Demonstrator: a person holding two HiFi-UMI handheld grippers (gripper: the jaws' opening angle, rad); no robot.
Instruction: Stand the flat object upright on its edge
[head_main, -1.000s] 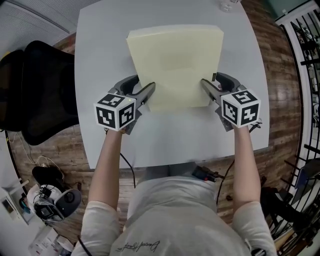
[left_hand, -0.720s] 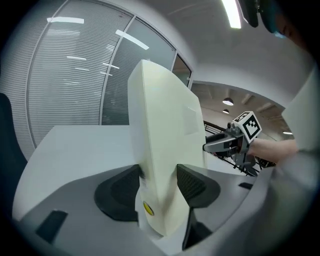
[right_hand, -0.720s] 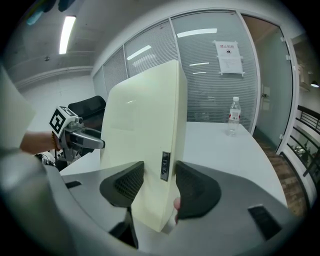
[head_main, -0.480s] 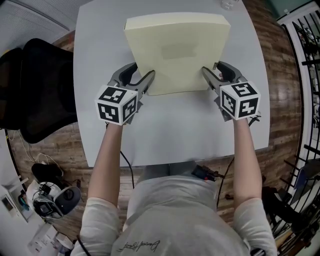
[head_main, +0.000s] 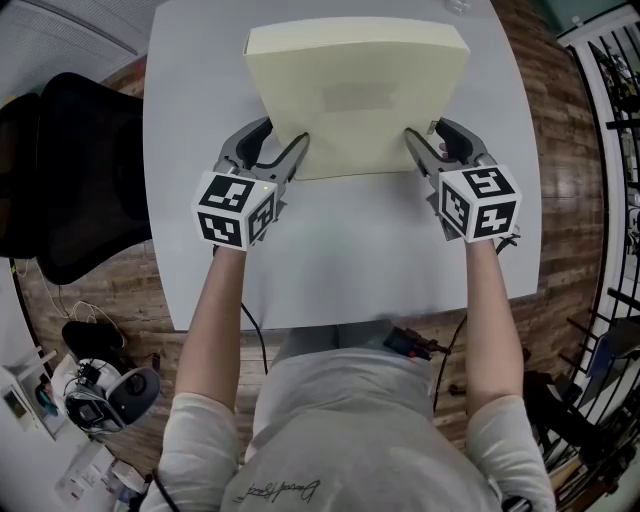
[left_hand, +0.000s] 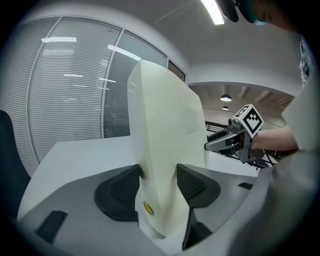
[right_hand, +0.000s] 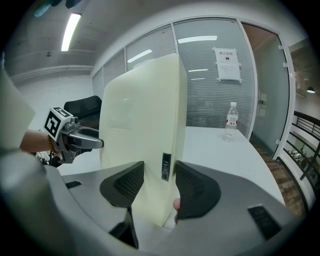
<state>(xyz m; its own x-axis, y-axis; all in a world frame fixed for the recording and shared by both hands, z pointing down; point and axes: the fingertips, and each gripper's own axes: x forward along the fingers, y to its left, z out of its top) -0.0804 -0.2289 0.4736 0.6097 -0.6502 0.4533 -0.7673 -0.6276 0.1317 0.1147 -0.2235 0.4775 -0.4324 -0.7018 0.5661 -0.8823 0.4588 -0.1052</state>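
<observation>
A pale yellow flat box (head_main: 355, 95) is tipped up steeply over the white table (head_main: 340, 260), its upper edge toward the head camera. My left gripper (head_main: 280, 142) is shut on the box's left side near the lower corner. My right gripper (head_main: 428, 138) is shut on its right side. In the left gripper view the box (left_hand: 165, 150) stands nearly vertical between the pads (left_hand: 195, 182), with the right gripper (left_hand: 227, 142) beyond. The right gripper view shows the box (right_hand: 142, 125) clamped between its pads (right_hand: 192, 185), a small dark label (right_hand: 165, 167) on the edge. I cannot tell whether the lower edge touches the table.
A black chair (head_main: 70, 170) stands off the table's left edge. A clear water bottle (right_hand: 231, 121) stands at the table's far side. Black railing (head_main: 610, 150) runs along the right. Cables and gear (head_main: 100, 390) lie on the wooden floor at lower left.
The box has tipped further up, its top edge rising toward the camera. Both grippers have moved slightly away from the person, still holding it.
</observation>
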